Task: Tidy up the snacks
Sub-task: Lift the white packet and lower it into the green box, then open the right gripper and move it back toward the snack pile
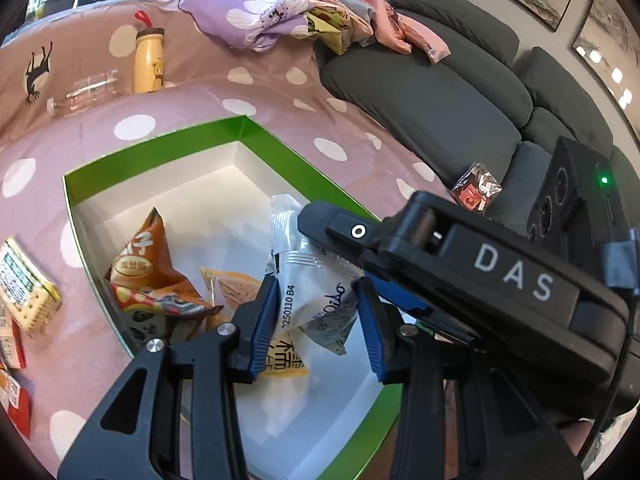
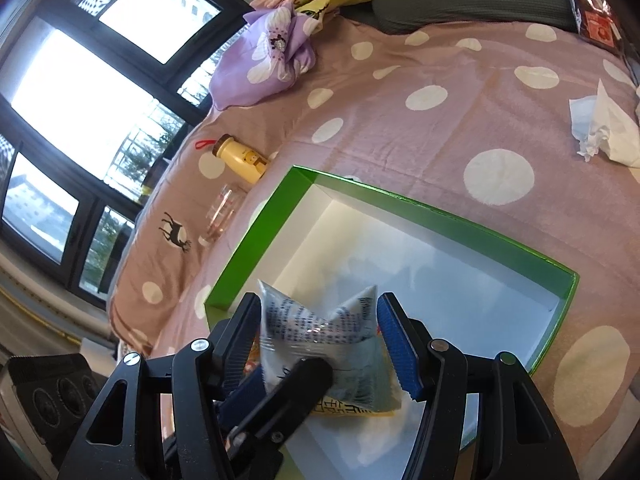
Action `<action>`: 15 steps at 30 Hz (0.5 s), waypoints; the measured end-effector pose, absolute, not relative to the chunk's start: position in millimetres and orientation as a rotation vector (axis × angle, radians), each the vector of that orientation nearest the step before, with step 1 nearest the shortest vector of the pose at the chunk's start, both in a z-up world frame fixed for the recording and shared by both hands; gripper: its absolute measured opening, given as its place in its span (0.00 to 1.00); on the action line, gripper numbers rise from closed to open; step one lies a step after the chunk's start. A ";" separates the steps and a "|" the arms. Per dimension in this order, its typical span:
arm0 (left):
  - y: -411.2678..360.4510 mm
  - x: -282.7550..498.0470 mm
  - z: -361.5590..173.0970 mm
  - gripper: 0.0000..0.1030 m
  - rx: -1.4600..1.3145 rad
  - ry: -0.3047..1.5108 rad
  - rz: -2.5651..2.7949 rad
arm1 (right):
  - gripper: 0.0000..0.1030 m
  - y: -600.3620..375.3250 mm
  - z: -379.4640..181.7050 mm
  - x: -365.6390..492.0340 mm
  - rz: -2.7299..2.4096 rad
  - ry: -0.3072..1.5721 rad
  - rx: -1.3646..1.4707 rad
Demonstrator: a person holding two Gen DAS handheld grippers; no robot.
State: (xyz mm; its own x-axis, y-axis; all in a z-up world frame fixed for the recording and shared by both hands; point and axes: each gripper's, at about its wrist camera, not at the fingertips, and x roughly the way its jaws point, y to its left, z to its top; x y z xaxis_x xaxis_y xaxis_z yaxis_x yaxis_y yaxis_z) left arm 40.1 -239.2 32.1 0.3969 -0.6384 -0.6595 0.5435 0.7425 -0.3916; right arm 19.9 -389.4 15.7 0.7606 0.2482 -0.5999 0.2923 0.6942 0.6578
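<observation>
A green box [image 1: 160, 140] [image 2: 440, 212] with a white inside lies open on the spotted pink cover. In it are an orange chip bag [image 1: 148, 272] and a yellow packet [image 1: 280, 360] [image 2: 348, 406]. Above the box hangs a crumpled white snack packet [image 1: 316, 292] [image 2: 316, 320]. My right gripper [image 2: 320, 304] [image 1: 348, 256] is shut on it, both pads pressing its sides. My left gripper [image 1: 318, 320] [image 2: 280, 380] closes on the same packet from the other side, its blue pads touching both edges.
Loose snack packs [image 1: 24, 284] lie left of the box. A yellow bottle [image 1: 148, 60] [image 2: 240, 156] and a clear glass [image 1: 86, 92] [image 2: 222, 212] lie beyond it. A red-silver packet [image 1: 476, 192] sits on the grey sofa [image 1: 440, 100]. Crumpled tissue [image 2: 604, 128] lies at the right.
</observation>
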 end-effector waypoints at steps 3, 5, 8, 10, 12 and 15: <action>-242.0 41.7 29.7 0.39 -0.101 0.894 -0.721 | 0.62 -388.7 15.6 20.5 -0.037 0.735 0.809; -242.0 42.6 28.4 0.39 -0.109 0.898 -0.724 | 0.62 -386.7 16.2 21.3 -0.042 0.740 0.801; -241.7 44.2 26.5 0.39 -0.109 0.907 -0.704 | 0.62 -386.1 16.4 21.8 -0.047 0.742 0.797; -241.7 47.5 23.4 0.39 -0.105 0.924 -0.673 | 0.62 -385.1 16.6 21.3 -0.048 0.743 0.795; -239.8 50.0 19.9 0.39 -0.126 0.941 -0.666 | 0.62 -385.3 16.8 21.2 -0.048 0.742 0.797; -235.5 52.1 17.8 0.39 -0.171 0.958 -0.674 | 0.62 -384.7 16.8 22.1 -0.050 0.744 0.794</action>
